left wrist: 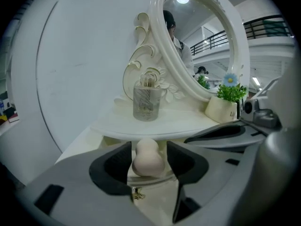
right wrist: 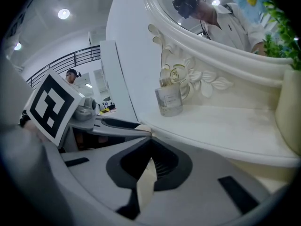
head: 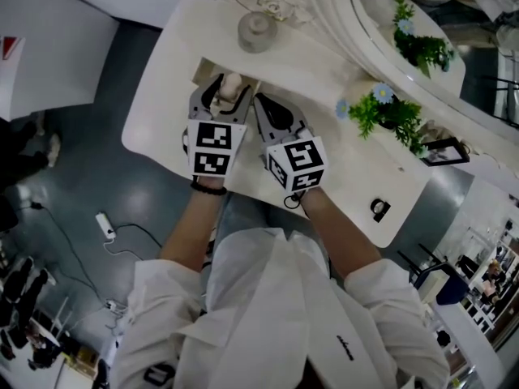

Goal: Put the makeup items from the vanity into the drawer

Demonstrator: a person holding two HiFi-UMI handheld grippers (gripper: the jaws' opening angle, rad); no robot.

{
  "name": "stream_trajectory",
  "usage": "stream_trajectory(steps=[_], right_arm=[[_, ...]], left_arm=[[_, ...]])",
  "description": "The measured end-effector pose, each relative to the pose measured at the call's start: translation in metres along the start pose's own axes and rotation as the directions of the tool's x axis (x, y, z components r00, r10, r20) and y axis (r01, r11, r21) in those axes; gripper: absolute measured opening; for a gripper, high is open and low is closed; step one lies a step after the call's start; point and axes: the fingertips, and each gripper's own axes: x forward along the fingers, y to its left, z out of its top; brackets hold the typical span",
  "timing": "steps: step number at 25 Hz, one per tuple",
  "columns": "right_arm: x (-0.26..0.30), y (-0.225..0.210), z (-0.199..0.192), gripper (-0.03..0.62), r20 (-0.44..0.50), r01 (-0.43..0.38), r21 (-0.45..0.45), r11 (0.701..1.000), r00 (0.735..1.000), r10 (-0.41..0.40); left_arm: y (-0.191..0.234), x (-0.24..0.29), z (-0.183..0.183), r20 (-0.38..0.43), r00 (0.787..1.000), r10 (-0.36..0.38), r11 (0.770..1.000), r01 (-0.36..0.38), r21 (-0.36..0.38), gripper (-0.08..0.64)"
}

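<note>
makeup sponge between spread left gripper fingers, over open drawer edge

Nothing legible here. Tiny dark print on the white shirt, too small. Label on the glass cup, blurred. Left cube, right cube: square codes only.

Upright beige sponge in open drawer
</note>
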Motion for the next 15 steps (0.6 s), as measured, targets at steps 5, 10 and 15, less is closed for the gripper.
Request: stream_trajectory(steps=[5,10,15], right_arm=[[-0.005,-0.003,-0.001,0.017,0.002,0.005,0.004,1.0,1.0,-0.005],[-0.007,-0.006,-0.006,0.017,-0.006,0.011,0.009,1.0,1.0,-0.011],[-0.012,-0.006,-0.007,0.017,-0.006,0.012,0.007,1.0,1.0,-0.012]], left_arm=[[0.007,-0.017,0.009,0.046,0.998,0.051,0.999,-0.052,0.01,0.16],[0.005,-0.01,0.003,0.019,0.998,0.062,0.997,-0.063,0.042,0.104],[0.002,0.001,-0.01,-0.019,0.999,0.038,0.999,-0.037,0.019,0.107]])
